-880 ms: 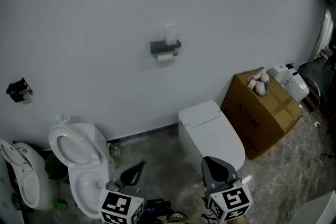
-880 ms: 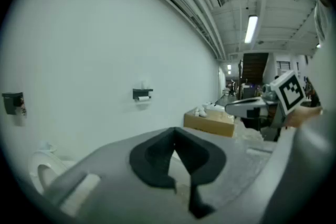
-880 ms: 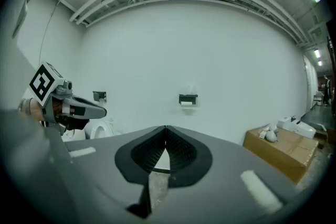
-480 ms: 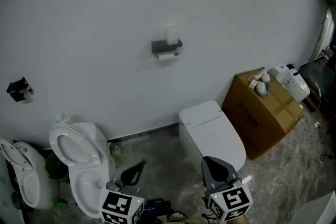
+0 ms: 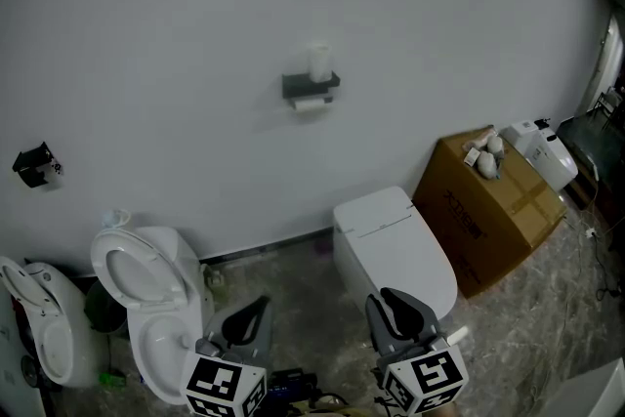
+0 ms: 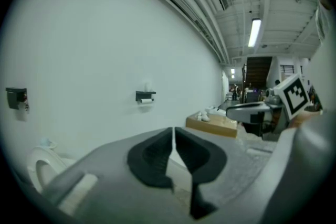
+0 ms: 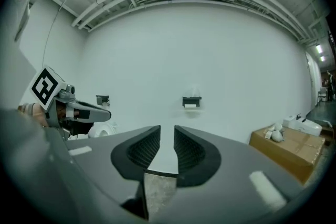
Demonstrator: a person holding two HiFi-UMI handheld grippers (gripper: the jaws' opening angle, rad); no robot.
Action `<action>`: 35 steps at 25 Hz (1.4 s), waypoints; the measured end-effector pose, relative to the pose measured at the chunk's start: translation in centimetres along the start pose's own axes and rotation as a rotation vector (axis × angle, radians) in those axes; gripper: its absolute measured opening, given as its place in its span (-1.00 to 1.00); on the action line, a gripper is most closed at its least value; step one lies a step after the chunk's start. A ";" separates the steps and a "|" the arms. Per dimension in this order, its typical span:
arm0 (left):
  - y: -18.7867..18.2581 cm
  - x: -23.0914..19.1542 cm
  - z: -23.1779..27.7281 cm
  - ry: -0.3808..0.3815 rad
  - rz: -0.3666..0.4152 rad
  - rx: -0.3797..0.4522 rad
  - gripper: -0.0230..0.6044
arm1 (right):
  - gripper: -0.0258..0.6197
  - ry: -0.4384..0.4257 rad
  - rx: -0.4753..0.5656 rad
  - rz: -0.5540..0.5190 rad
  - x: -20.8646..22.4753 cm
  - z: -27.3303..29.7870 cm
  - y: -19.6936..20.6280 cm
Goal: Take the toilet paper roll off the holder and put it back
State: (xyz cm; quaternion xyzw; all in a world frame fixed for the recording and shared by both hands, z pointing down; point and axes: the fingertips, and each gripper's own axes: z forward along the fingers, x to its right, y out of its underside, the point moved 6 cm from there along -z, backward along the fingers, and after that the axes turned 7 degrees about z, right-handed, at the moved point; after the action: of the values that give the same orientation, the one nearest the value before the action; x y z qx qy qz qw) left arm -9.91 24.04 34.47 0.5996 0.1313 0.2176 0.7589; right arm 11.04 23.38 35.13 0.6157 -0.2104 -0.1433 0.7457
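A dark holder is fixed to the white wall, far ahead of both grippers. The toilet paper roll hangs under it, and a second white roll stands on top. My left gripper is low at the bottom of the head view, shut, with nothing between its pads. My right gripper is beside it, open by a narrow gap and empty. In the left gripper view the holder shows small above the closed gripper. In the right gripper view the holder stands straight beyond the gripper.
A closed white toilet stands below and right of the holder. An open toilet is at the left. A cardboard box with small items on top stands at the right. A black fixture is on the left wall.
The right gripper has shifted slightly to the left in the head view. The left gripper and the rolls on the holder have not moved.
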 end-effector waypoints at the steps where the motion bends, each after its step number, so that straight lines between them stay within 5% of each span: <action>1: 0.0 0.1 0.1 0.008 -0.005 0.000 -0.74 | -0.67 -0.006 0.001 0.015 0.0 0.0 0.0; 2: -0.1 0.3 0.1 0.015 -0.007 0.001 -0.54 | -0.62 -0.011 0.002 0.028 0.1 0.0 0.0; 4: -0.2 0.7 0.2 0.020 -0.001 0.003 -0.50 | -0.55 -0.019 0.004 0.038 0.3 -0.1 0.0; 26: -0.7 3.3 0.5 -0.113 0.007 0.048 -0.53 | -0.55 -0.060 0.022 0.029 4.7 -1.8 0.8; 35: -0.7 2.5 3.2 -0.089 0.023 0.050 -0.53 | -0.55 -0.029 0.024 0.041 6.2 -0.9 1.3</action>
State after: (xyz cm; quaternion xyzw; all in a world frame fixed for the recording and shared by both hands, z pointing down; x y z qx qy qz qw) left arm -6.15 22.44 34.78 0.6289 0.0959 0.1963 0.7462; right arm 16.83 21.47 37.13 0.6181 -0.2354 -0.1343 0.7379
